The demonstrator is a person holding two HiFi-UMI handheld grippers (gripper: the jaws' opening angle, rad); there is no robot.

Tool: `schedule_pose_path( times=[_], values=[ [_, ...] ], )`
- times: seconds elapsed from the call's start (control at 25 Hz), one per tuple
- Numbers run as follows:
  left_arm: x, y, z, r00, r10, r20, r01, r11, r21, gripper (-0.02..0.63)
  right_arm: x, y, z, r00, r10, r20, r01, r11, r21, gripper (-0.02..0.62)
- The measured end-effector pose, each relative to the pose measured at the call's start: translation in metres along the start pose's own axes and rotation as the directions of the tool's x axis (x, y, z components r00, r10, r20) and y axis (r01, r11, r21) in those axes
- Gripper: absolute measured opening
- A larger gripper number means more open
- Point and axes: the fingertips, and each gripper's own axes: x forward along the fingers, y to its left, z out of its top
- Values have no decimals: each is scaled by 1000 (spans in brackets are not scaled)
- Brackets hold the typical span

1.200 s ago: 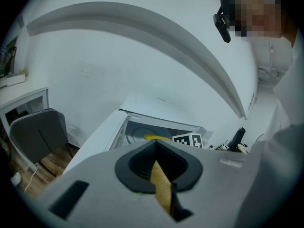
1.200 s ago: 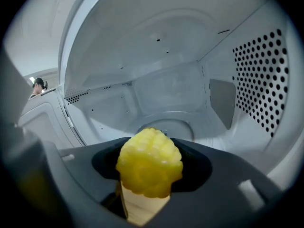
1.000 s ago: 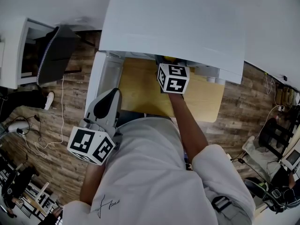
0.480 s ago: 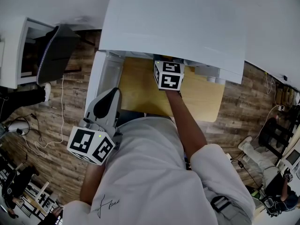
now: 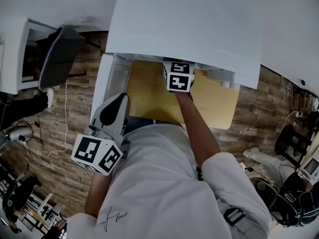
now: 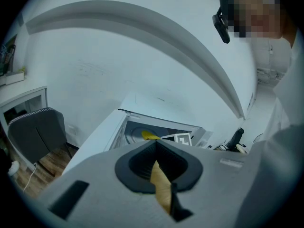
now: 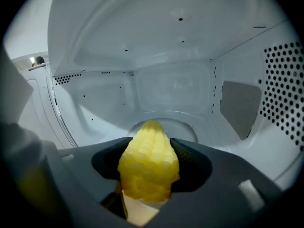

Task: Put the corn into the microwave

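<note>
Corn point(image 7: 148, 163) clamped in right gripper point(image 7: 150, 140): both pads press its sides, and the cob holds the jaws wide. Cob lies lengthways along the jaws. Its tapered tip points out past the fingertips toward the back wall of the microwave point(image 7: 171, 87); the blunt end sits back between the pads. Gripper and corn are inside the microwave cavity, with the tip over the near edge of the turntable point(image 7: 187, 122). Cannot tell whether the cob touches the glass.

Head view: right gripper's marker cube point(image 5: 178, 76) is at the microwave mouth, the jaws hidden under the white top. Forearm reaches in from the front. Door point(image 5: 112, 81) stands open at the microwave's left. Microwave stands on a tan table point(image 5: 149, 98).

Left gripper point(image 6: 156, 148): jaws together at the tips, nothing between them; a tan strip shows through the slit behind. It is outside the microwave, in front of the open door, well apart from the corn. Its view shows a yellow bit of corn in the cavity, just beside the cube.
</note>
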Motion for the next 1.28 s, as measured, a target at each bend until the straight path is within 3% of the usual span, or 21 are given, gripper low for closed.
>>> schedule_pose_path(
  times=[0.4, 0.88, 1.28],
  values=[
    [-1, 0, -1, 1000, -6, 2, 6, 1000, -2, -3, 7, -2, -2, 1000, -21, -7, 21, 999, -41, 262],
    [-2, -1, -1, 1000, -8, 3, 8, 1000, -2, -3, 11, -6, -6, 996, -77, -46, 66, 978, -197, 264],
    [-5, -1, -1, 1000, -8, 8, 8, 1000, 2, -3, 13, -5, -9, 992, -102, -73, 83, 970, -226, 267]
  ],
)
